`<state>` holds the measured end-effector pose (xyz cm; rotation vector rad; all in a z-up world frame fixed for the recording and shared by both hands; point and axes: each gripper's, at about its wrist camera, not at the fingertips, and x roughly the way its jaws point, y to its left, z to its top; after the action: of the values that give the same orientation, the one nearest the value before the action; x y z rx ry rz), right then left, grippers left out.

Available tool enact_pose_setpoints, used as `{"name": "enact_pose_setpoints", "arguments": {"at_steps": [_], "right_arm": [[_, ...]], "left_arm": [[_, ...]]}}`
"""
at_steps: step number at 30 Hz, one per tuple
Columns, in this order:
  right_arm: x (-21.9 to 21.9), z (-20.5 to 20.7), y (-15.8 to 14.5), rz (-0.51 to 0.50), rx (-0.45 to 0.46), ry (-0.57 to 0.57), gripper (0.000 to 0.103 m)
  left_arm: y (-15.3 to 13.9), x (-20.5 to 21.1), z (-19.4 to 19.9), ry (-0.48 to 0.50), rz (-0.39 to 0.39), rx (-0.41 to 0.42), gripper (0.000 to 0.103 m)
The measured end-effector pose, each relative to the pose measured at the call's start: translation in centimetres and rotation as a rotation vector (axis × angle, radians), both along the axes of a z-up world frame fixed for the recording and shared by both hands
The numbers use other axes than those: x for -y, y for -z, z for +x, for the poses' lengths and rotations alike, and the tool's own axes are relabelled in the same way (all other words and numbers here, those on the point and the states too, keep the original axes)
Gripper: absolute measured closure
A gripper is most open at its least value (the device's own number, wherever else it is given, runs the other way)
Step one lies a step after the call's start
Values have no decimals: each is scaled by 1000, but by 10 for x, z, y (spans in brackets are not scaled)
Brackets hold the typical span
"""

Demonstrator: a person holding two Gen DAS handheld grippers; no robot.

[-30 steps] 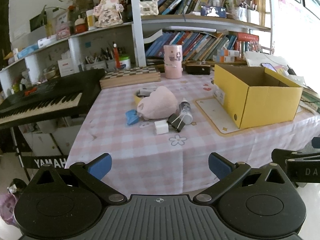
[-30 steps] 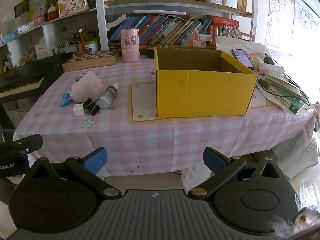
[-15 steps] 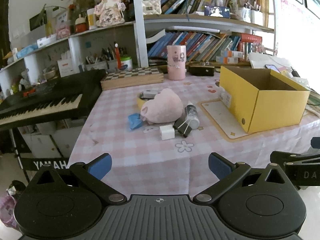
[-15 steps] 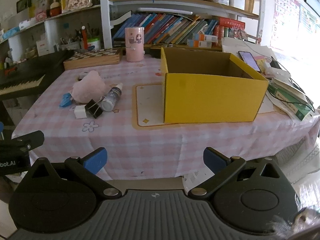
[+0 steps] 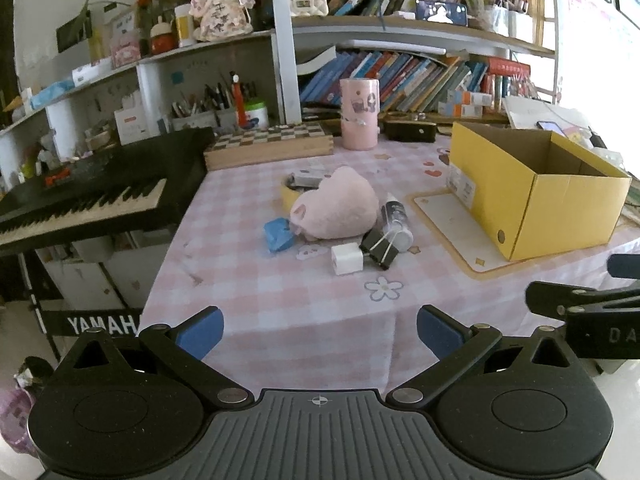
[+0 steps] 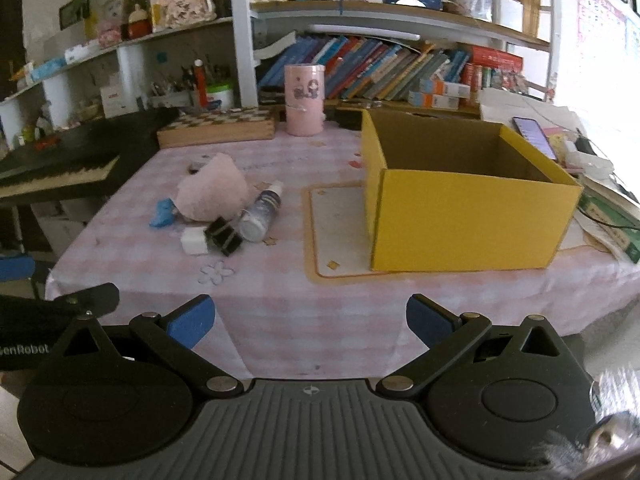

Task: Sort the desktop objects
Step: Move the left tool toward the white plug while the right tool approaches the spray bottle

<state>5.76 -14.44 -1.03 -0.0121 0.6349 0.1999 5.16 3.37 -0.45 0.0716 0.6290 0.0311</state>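
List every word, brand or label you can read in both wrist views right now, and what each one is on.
"YAMAHA", last letter cut off: front panel under the keyboard.
"DA", cut off at the frame edge: right hand-held gripper.
"enRobot", first letter cut off: left hand-held gripper.
White label on the yellow cardboard box: too small to read.
Book spines and the wall poster: too blurred to read.

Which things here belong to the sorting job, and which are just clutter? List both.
For the job: pink plush, spray bottle, binder clip, white charger, blue wrapper, yellow box.

Just lying about: keyboard, chessboard, pink cup, phone.
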Motion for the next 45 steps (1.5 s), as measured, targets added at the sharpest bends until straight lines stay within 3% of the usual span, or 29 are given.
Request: {"name": "enact_pose_setpoints", "arguments": {"at_steps": [6, 12, 17, 19, 30, 45], "right_arm": [[-14, 12, 2, 2, 8, -52, 4], [-23, 23, 6, 12, 9, -97, 14], [-26, 43, 8, 68, -23, -99, 35], [-27, 51, 8, 84, -37, -93, 39], [-37, 93, 6, 141, -26, -54, 40], [-44, 128, 12, 96, -50, -36, 40]], "left_arm": [[0, -9, 1, -32, 9, 7, 0], [3, -16, 10, -48, 4, 6, 0], [7, -19, 26, -34, 4, 5, 0], [9, -21, 34, -22, 3, 3, 0], [23, -23, 70, 44, -9, -23, 0], [37, -15, 110, 113, -45, -60, 0]]}}
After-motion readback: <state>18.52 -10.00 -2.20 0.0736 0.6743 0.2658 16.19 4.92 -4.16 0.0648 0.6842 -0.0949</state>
